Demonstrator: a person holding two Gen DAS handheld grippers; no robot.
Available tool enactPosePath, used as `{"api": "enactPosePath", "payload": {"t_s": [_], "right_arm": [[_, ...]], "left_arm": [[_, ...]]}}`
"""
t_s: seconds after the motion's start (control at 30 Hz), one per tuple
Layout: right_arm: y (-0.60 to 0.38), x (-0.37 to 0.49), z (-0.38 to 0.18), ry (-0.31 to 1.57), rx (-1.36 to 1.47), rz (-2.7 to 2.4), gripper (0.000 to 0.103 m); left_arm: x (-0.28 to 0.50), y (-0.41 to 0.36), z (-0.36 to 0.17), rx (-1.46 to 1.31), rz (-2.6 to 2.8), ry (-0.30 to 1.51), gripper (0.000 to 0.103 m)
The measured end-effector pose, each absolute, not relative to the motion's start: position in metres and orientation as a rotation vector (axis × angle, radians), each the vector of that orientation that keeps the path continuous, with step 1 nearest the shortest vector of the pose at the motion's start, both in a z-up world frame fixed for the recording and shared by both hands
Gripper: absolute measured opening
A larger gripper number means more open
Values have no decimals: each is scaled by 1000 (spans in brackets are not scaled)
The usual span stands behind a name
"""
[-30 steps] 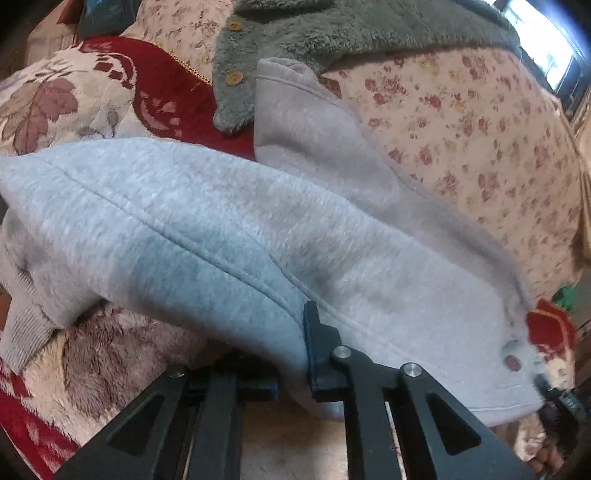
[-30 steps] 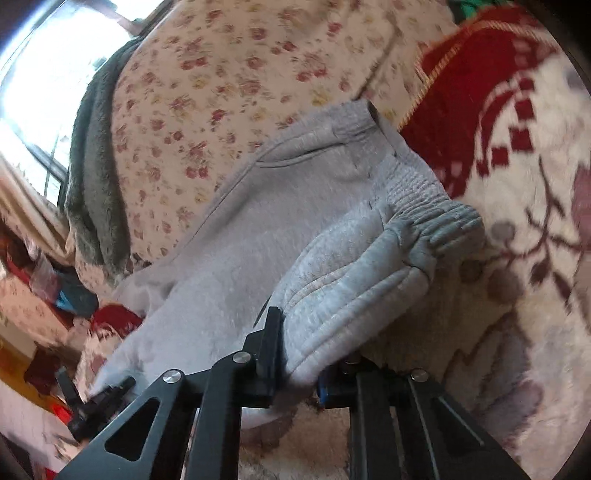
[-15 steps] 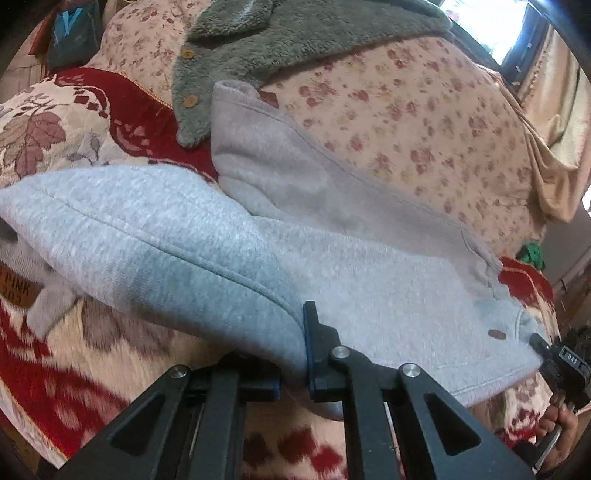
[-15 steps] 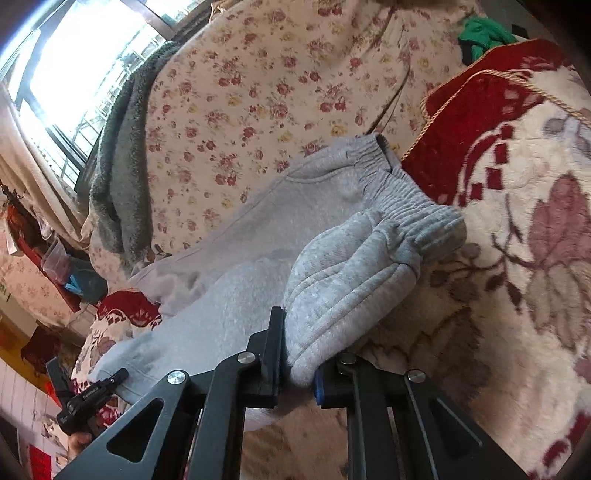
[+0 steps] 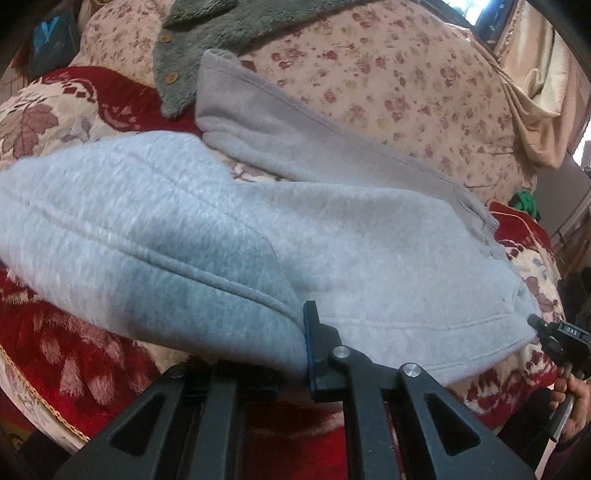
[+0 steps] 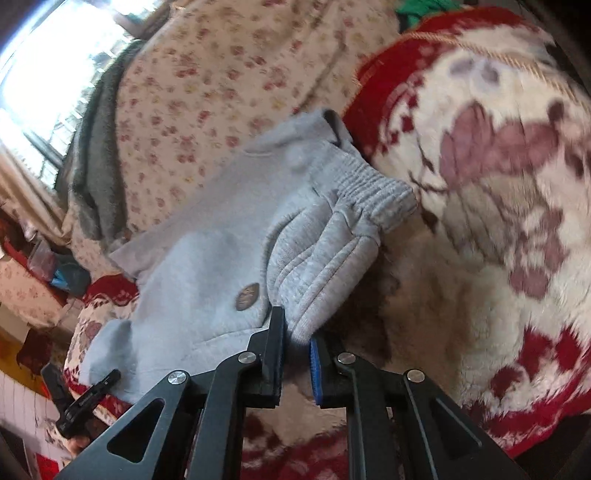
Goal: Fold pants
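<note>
The grey sweatpants (image 5: 332, 236) lie across a red and cream blanket, one leg reaching back onto a floral cover. My left gripper (image 5: 291, 354) is shut on the folded leg end (image 5: 147, 236), which bulges over its fingers. My right gripper (image 6: 295, 343) is shut on the ribbed waistband end (image 6: 332, 258), with a round brown patch (image 6: 246, 296) beside its left finger. Each gripper shows small at the edge of the other's view: the right gripper (image 5: 554, 336) in the left wrist view, the left gripper (image 6: 85, 398) in the right wrist view.
A grey-green fleece jacket (image 5: 221, 33) with wooden buttons lies at the back on the floral cover (image 5: 406, 92). The red and cream blanket (image 6: 498, 221) spreads under the pants. A window (image 6: 44, 66) is behind. A green item (image 5: 522, 203) sits at the far right.
Both grippers have pulled back and lifted with the pants held; the cloth has slid toward me, off the floral cover. The brown patch now shows in the right wrist view.
</note>
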State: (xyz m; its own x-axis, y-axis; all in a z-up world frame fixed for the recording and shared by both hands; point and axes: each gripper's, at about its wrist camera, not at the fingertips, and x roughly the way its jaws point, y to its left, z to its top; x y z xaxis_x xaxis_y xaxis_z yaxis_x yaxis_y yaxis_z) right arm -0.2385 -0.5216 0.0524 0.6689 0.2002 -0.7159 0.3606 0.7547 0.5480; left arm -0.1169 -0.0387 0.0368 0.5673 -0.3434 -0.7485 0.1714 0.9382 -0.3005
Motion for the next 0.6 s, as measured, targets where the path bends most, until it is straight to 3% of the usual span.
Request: {"api": "enactPosePath", "payload": {"t_s": [0.07,0.13,0.23,0.37,0.47,0.6], "right_arm": [[-530,-240,43,882,818,-117,19],[-532,-242,46,891,824,-131,24],[-529,-244,61,894,770,-165,34],[-515,-245,92,830,708,-164,64],[-488,-234,116,784,660,-81,75],[-422,-198,124,833,598,167,78]], "left_arm": [[-117,-35,34,-199,-275,922,23],[-118,-31,34,-200,-237,912,52],[-122,-21,41,-231,-222,889,57],[-131,-5,56,-255,-176,837,73],[-135,17,65,-316,-124,817,80],[-137,58,77,-408,-42,777,84]]}}
